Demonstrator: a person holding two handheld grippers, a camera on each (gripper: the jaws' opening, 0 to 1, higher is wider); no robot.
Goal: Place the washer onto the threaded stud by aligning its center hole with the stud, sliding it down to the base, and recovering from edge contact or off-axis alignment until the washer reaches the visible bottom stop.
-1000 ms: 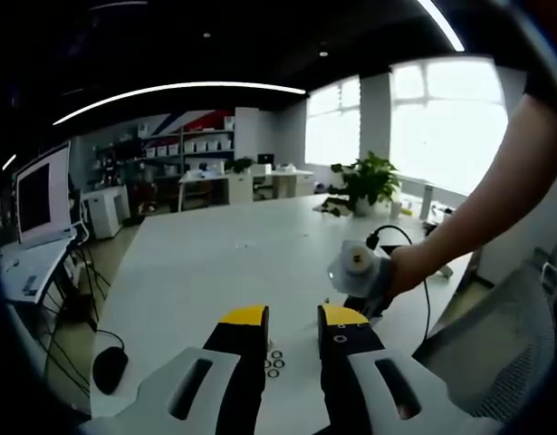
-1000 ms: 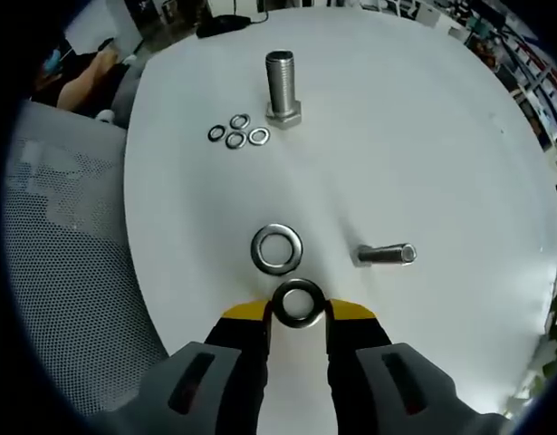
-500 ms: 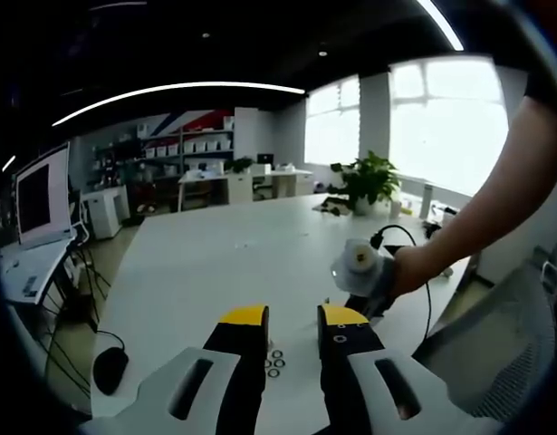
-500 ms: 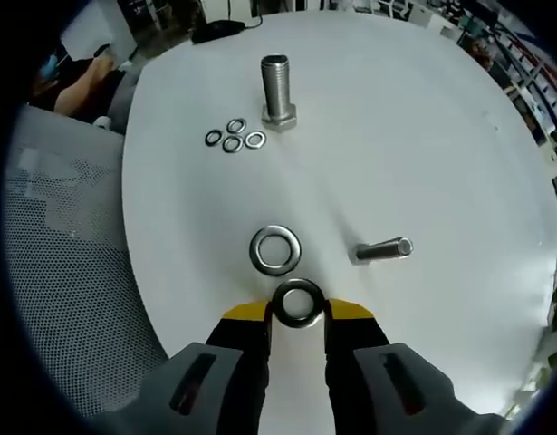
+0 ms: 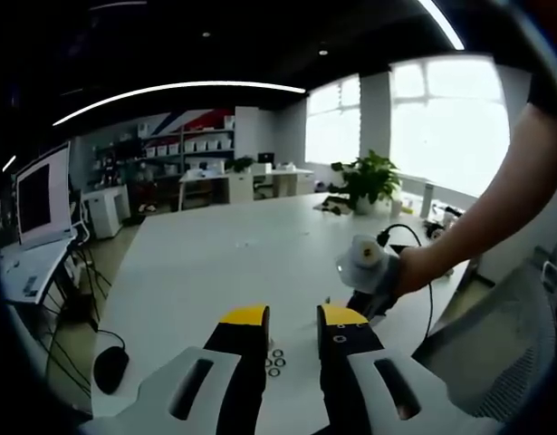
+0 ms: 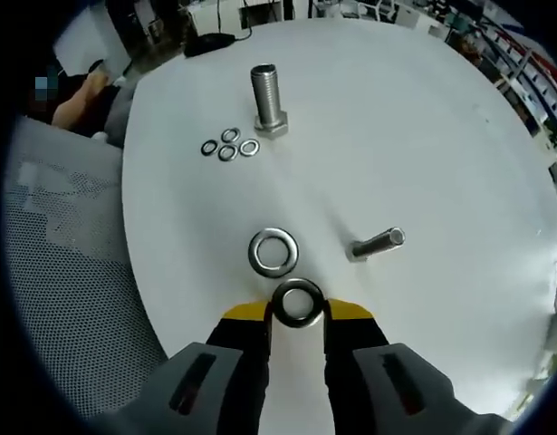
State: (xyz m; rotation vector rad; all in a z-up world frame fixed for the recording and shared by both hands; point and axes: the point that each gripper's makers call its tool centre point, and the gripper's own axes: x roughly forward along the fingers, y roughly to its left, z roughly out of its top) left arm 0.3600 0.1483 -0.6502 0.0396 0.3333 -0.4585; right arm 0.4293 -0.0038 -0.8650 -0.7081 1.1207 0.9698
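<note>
I have the washer (image 6: 297, 304) pinched edge-on between the fingers (image 6: 251, 319) of my right gripper (image 6: 297, 313), held above the white surface (image 6: 441, 163), so the pick-up part looks done; everything after it is still ahead. The threaded stud (image 6: 265, 98) stands upright on its hex base at the far side of the surface, well apart from the washer I hold, and nothing sits on its thread or at its base yet, so the bottom stop is bare. Just beside the stud's base, towards me and to the side of the mesh chair, lies a cluster of four small washers (image 6: 228, 146). Between the stud and my held washer a second large washer (image 6: 273, 251) lies flat, near my fingertips, and a smaller bolt (image 6: 377, 244) lies on its side off to the other hand. My left gripper (image 5: 292, 315) has its fingers parted with nothing between them, hovering low over the surface close to the small washers (image 5: 274, 363); from that view I also see the right gripper (image 5: 369, 272) in the person's hand, off to the right. By my reckoning what remains is carrying the washer over to the stud, centring the hole over the tip, and sliding it to the base.
</note>
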